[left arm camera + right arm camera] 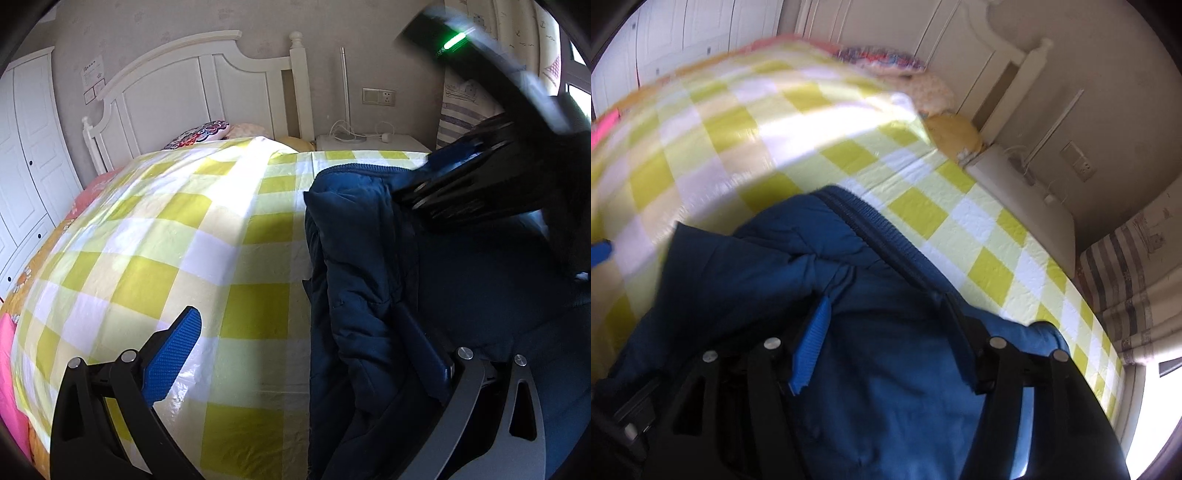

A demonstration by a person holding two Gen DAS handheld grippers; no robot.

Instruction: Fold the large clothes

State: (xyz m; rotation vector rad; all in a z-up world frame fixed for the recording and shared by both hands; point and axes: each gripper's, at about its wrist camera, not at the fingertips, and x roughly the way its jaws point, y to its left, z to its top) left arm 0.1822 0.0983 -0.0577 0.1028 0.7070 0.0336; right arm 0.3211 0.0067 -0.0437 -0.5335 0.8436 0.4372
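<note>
Navy jacket (pixel 354 266) btwn open claws

No readable text

The white paper notices (pixel 93 75) on the grey wall carry print too small to read.

Daylight enters from the window (pixel 1160 398) at the right, blown out to white, and throws a bright band with glare across the checked sheet (pixel 177 229). The navy jacket (pixel 354 280) sits in deep shadow. The right wrist view is smeared, probably motion blur. Fisheye bending and dark corners ring both views.
</note>
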